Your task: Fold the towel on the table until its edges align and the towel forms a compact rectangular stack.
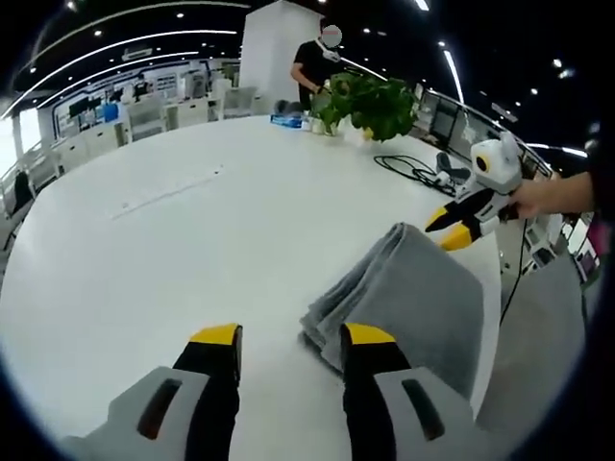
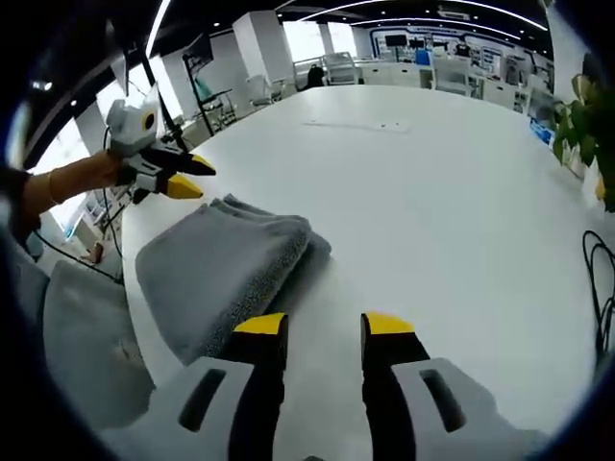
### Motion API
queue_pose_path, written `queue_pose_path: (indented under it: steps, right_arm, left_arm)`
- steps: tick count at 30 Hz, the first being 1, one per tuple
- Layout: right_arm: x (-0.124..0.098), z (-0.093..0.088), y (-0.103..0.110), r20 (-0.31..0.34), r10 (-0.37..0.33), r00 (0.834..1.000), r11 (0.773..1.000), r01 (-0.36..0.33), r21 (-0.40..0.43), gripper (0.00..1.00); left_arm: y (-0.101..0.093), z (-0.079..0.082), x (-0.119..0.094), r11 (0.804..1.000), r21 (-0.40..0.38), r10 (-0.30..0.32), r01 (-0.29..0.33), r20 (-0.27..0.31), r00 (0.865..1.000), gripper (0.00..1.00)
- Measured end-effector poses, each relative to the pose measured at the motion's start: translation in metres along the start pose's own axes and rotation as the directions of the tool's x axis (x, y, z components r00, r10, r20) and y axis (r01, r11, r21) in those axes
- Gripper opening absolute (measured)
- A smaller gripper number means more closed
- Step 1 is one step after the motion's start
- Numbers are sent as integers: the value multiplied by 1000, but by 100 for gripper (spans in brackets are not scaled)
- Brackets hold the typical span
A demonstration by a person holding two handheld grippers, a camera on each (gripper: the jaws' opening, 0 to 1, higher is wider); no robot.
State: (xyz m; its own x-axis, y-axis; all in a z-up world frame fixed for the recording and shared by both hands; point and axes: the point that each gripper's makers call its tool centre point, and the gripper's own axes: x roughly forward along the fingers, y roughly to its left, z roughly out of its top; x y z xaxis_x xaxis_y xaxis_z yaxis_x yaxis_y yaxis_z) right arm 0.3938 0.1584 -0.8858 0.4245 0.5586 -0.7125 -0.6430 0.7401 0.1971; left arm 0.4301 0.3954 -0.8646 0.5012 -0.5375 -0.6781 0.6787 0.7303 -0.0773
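Note:
A grey towel (image 1: 413, 288) lies folded in a thick rectangular stack near the edge of the white table (image 1: 192, 240). My left gripper (image 1: 293, 336) is open just short of the towel's near corner, with nothing between its jaws. A hand holds the right gripper (image 1: 450, 229) at the towel's far edge. In the right gripper view the towel (image 2: 226, 264) lies to the left of my open right gripper (image 2: 325, 327), folded edge towards the jaws. The left gripper (image 2: 183, 178) hovers by the towel's far corner, just above it.
A potted plant (image 1: 370, 101), a blue object (image 1: 286, 120) and black cables (image 1: 413, 171) sit at the table's far side, where a person (image 1: 315, 62) stands. A grey chair (image 2: 82, 336) is beside the table edge near the towel. Wide bare tabletop (image 2: 432, 192) stretches away.

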Motion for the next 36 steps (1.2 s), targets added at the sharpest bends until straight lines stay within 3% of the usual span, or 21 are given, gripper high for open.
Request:
queue_pose_path:
  steps: [4, 12, 16, 21, 24, 27, 29, 31, 36]
  right_arm:
    - [-3, -10, 10, -28, 5, 1000, 999, -6, -40, 30]
    - [-8, -30, 36, -98, 77, 992, 988, -89, -123, 33]
    - [-10, -37, 42, -116, 106, 988, 986, -119, -116, 35]
    - [-15, -50, 49, -163, 109, 980, 975, -138, -175, 41]
    - [-18, -52, 46, -156, 95, 983, 978, -121, -170, 48]
    - [-20, -56, 49, -159, 98, 982, 976, -127, -178, 63]
    - [-21, -57, 54, -160, 108, 981, 974, -136, -182, 69]
    - [-21, -60, 59, -172, 116, 978, 968, -150, -203, 68]
    - [-18, -60, 68, -178, 129, 976, 960, -167, -222, 67]
  left_arm:
    - [-3, -21, -9, 999, 51, 21, -17, -78, 997, 45]
    - [-30, -42, -27, 999, 32, -39, 42, -97, 995, 52]
    - [-37, -56, -32, 997, 48, -56, 63, -138, 989, 56]
    - [-52, -76, -40, 991, 91, -78, 97, -195, 978, 62]
    - [-62, -82, -42, 987, 89, -111, 131, -199, 974, 68]
    - [-69, -86, -42, 986, 96, -114, 136, -202, 973, 70]
    - [-74, -89, -40, 984, 90, -132, 153, -208, 969, 76]
    - [-82, -88, -40, 981, 87, -155, 174, -198, 968, 81]
    - [-94, -88, -36, 976, 100, -172, 194, -198, 965, 81]
